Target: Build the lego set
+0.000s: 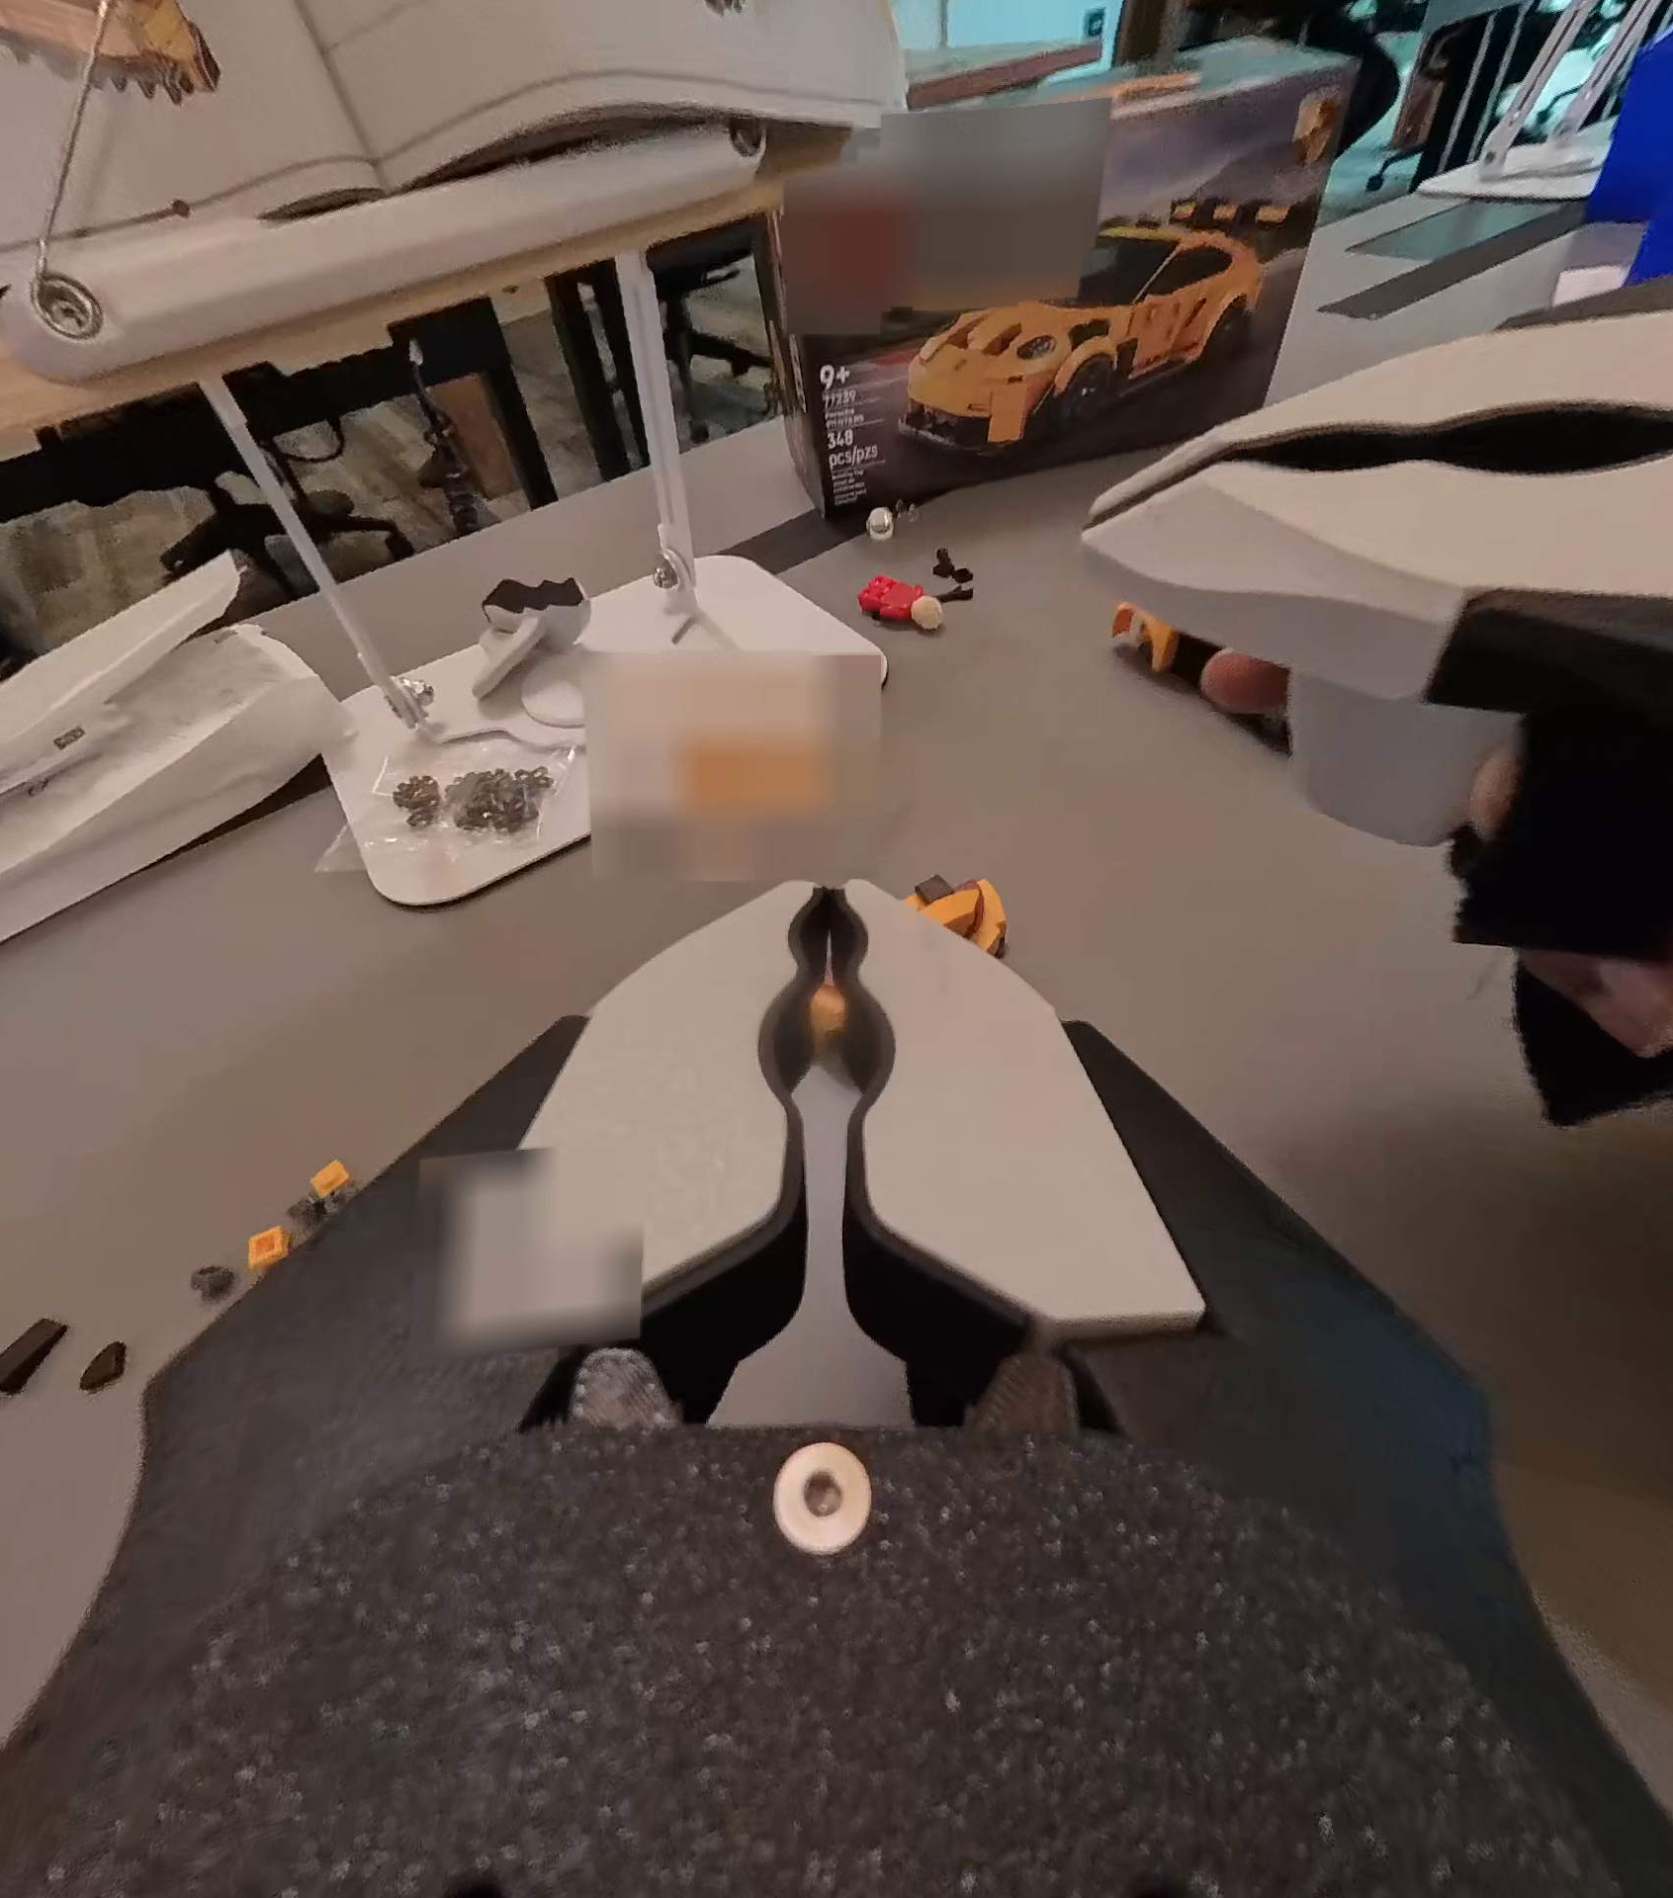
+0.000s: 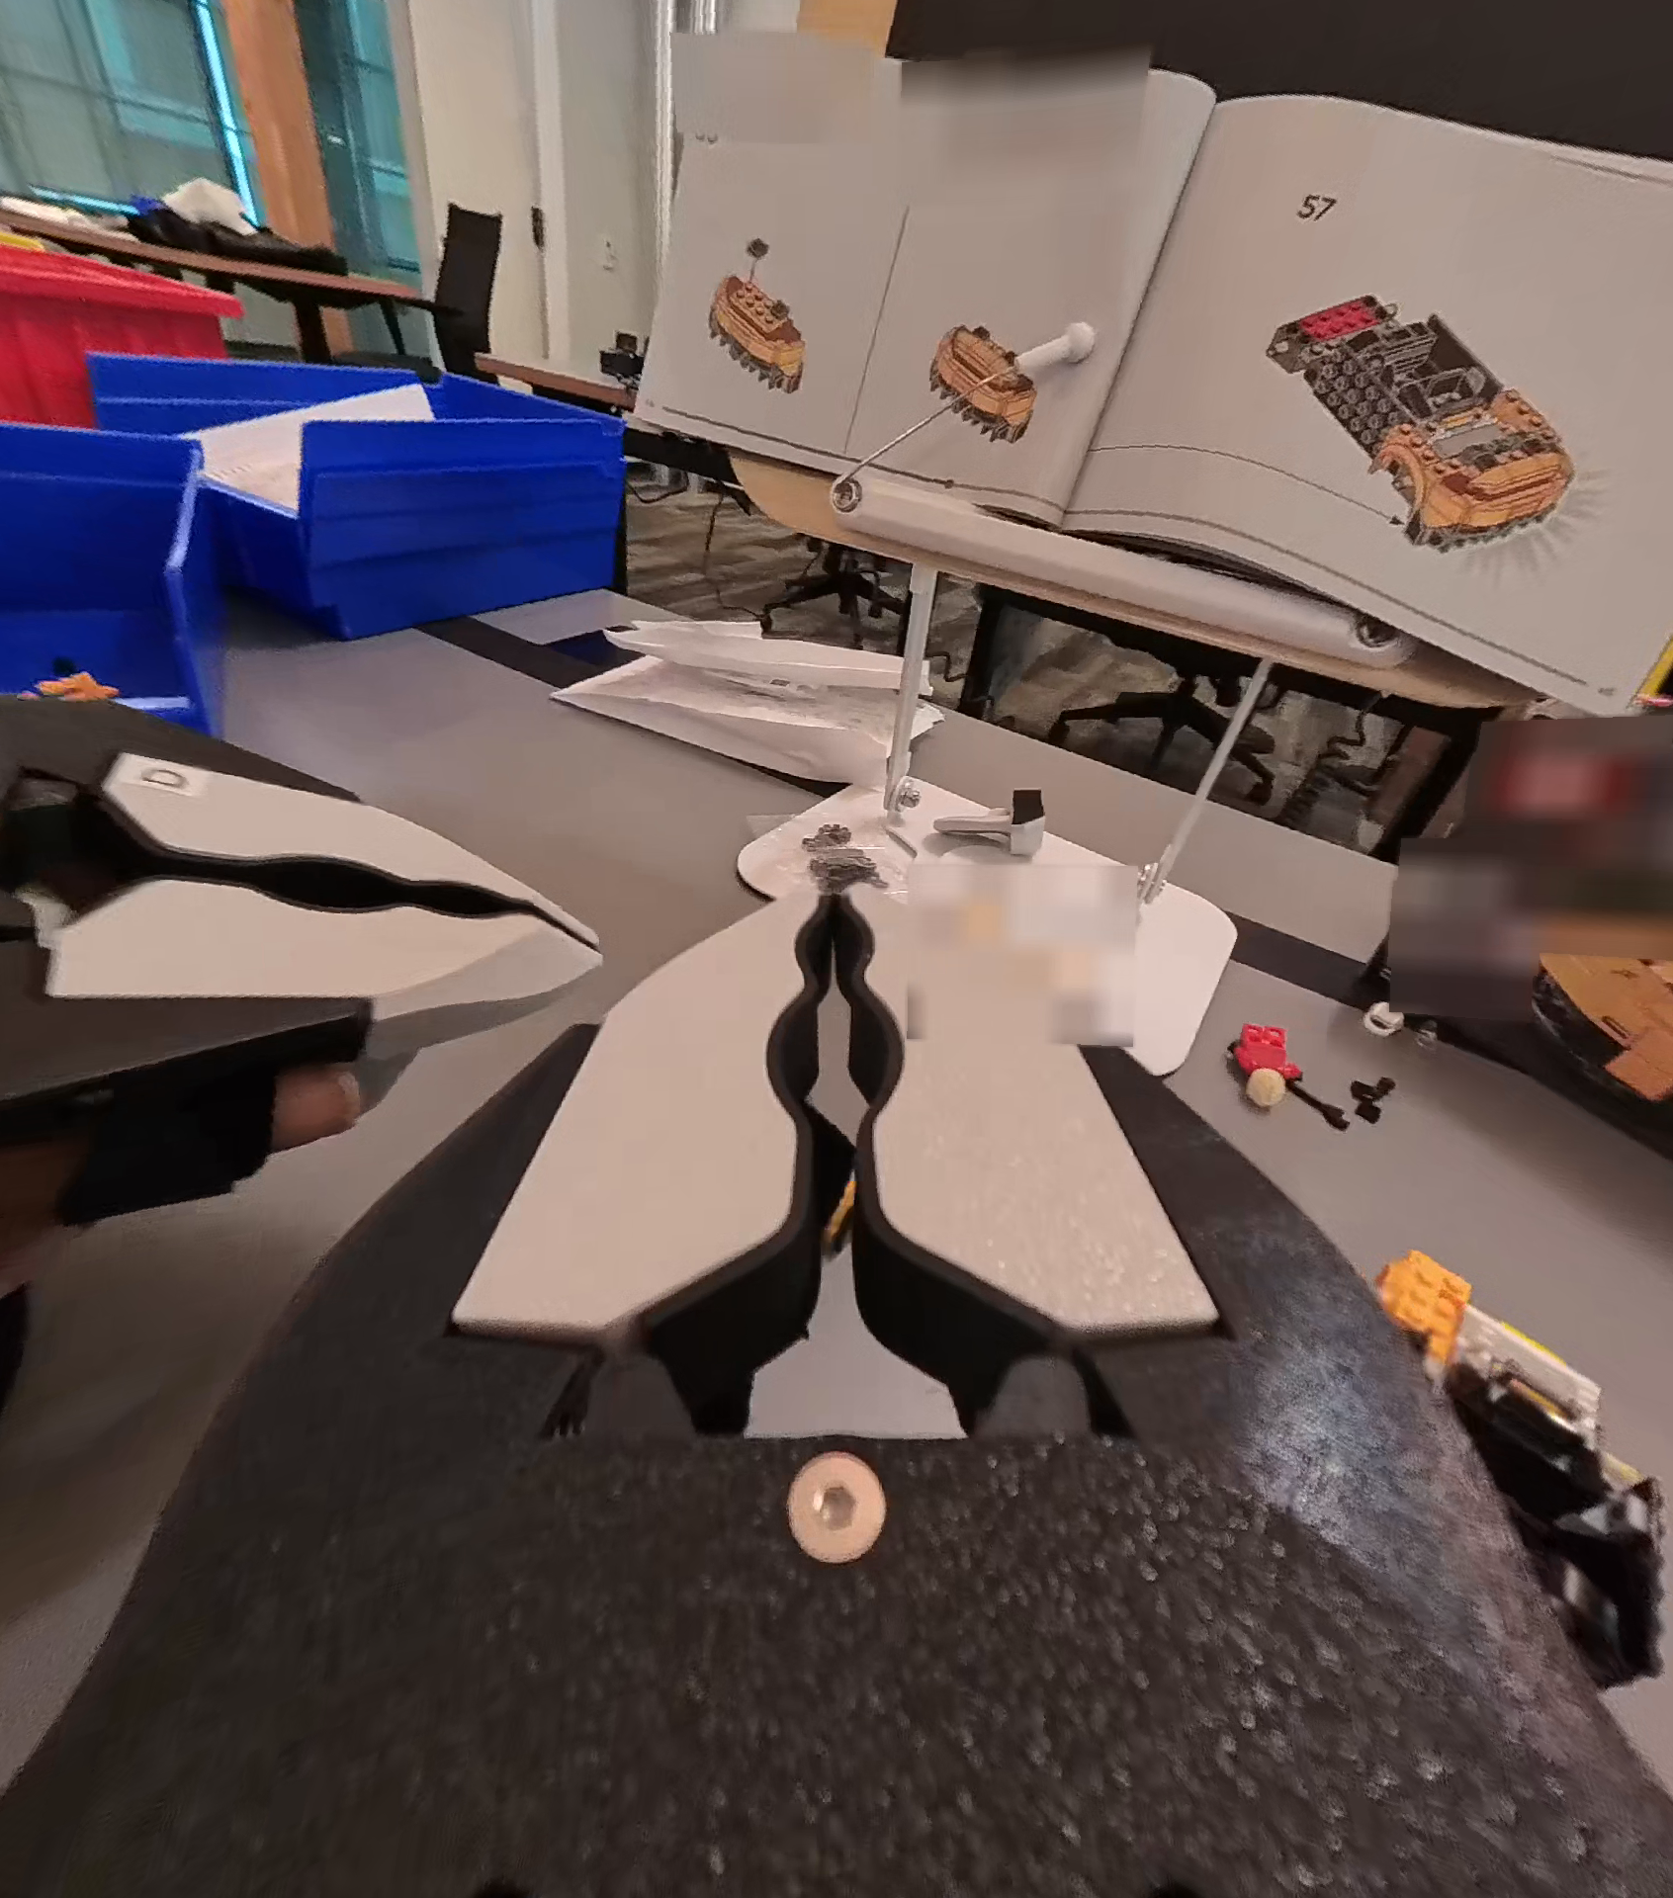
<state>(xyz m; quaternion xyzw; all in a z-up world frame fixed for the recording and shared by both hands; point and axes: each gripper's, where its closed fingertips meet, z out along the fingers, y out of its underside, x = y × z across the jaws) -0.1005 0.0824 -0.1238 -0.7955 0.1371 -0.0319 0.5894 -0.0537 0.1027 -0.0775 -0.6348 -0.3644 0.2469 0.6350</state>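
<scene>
My left gripper [image 1: 827, 896] is shut, its tips together just above the grey table [image 1: 1171, 1027]. A small orange and dark Lego sub-assembly [image 1: 966, 912] lies on the table right beside its tips. A bit of orange shows through the hollow behind the tips. My right gripper [image 2: 832, 904] is shut too, with nothing at its tips. It also shows in the left wrist view [image 1: 1105, 529], at the upper right, over another orange piece [image 1: 1146, 632]. The left gripper shows in the right wrist view [image 2: 586, 940], shut. A partly built orange, white and black model [image 2: 1490, 1376] lies by my right gripper's body.
An open instruction book [image 2: 1223, 359] sits on a white stand [image 1: 463, 842] holding a bag of small dark parts [image 1: 473, 796]. The set's box [image 1: 1048, 339], red figure parts [image 1: 899, 601], white paper bags [image 1: 41, 750], blue bins [image 2: 401, 514] and loose small pieces [image 1: 298, 1222] lie around. One gripper's finger ends stand about 7 centimeters off the other's.
</scene>
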